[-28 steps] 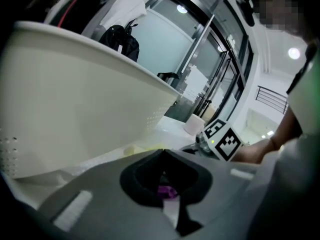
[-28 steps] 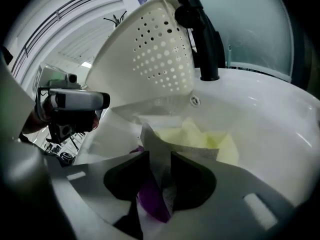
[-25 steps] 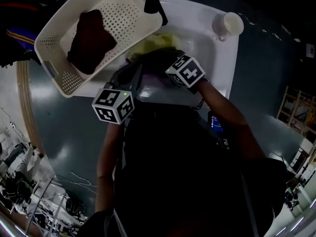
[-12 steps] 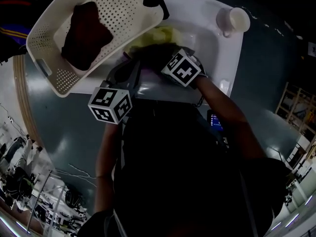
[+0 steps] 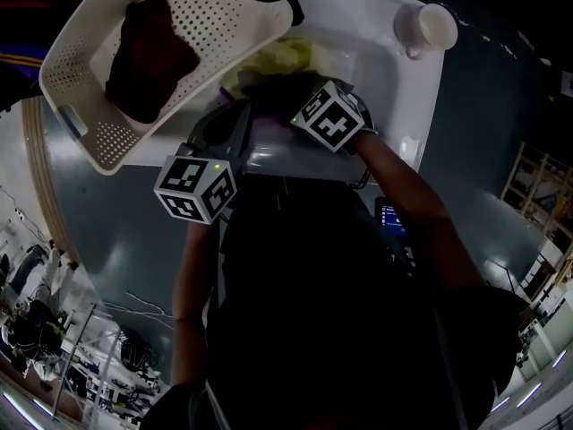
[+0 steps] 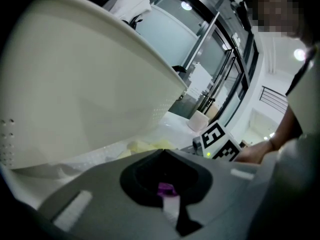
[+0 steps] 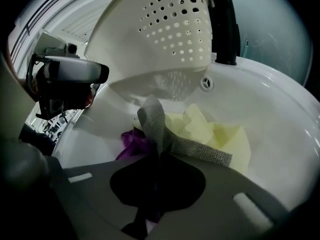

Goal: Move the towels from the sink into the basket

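The grey towel [image 7: 152,124] stands up in a pinched fold in the sink [image 7: 270,114]. It lies on a yellow towel [image 7: 215,134], with a purple towel [image 7: 132,139] just beside it. I judge it light, limp and not slippery. It will sag and trail once lifted, and it may drag the cloths under it. A raised fold near the middle is the best place to hold it, because a corner would leave a long tail.

The right claw [image 7: 159,154] is clamped on just such a fold. The left claw [image 6: 162,151] is closed, with no cloth showing at its tips. One dark red towel [image 5: 148,56] already lies in the basket [image 5: 228,12], which sits on the desk [image 5: 116,231] with a corner over the sink's edge. A cup [image 5: 430,27] stands at the far rim.

Compared with a second ago, the right claw's jaws have just been closing and now have the grey towel between them. Its marker cube sits a little further in over the sink. The left claw's cube has hardly shifted. The red towel and the yellow one lie as before.
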A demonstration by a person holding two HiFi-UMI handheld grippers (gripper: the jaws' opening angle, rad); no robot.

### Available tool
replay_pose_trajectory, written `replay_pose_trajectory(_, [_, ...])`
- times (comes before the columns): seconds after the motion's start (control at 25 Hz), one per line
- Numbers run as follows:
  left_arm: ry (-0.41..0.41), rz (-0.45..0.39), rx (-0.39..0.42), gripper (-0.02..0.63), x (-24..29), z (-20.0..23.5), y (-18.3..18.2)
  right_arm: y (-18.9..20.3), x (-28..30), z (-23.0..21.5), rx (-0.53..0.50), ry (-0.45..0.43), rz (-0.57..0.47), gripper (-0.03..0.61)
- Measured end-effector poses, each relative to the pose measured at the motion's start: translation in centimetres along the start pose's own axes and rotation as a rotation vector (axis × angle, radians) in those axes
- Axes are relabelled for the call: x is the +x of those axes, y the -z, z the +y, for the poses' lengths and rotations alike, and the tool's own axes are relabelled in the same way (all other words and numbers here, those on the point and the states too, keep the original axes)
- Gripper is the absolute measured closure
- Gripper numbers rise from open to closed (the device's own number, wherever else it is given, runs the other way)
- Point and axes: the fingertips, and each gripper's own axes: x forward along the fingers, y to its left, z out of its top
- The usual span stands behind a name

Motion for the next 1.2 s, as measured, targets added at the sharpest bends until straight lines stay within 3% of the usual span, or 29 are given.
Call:
replay_pose_trajectory(0.32, [0.019, -0.006, 0.026, 0.609, -0.3, -0.6, 0.2, -0.6, -1.7, 0.6, 0.027, 0.006, -0.041, 0.569])
replay_pose_trajectory(1.2, [0.078, -0.106, 0.115, 0.609, -6.7, -3.0, -0.8, -5.3, -11.5, 5.9, -0.002, 0.166, -0.218, 0.571])
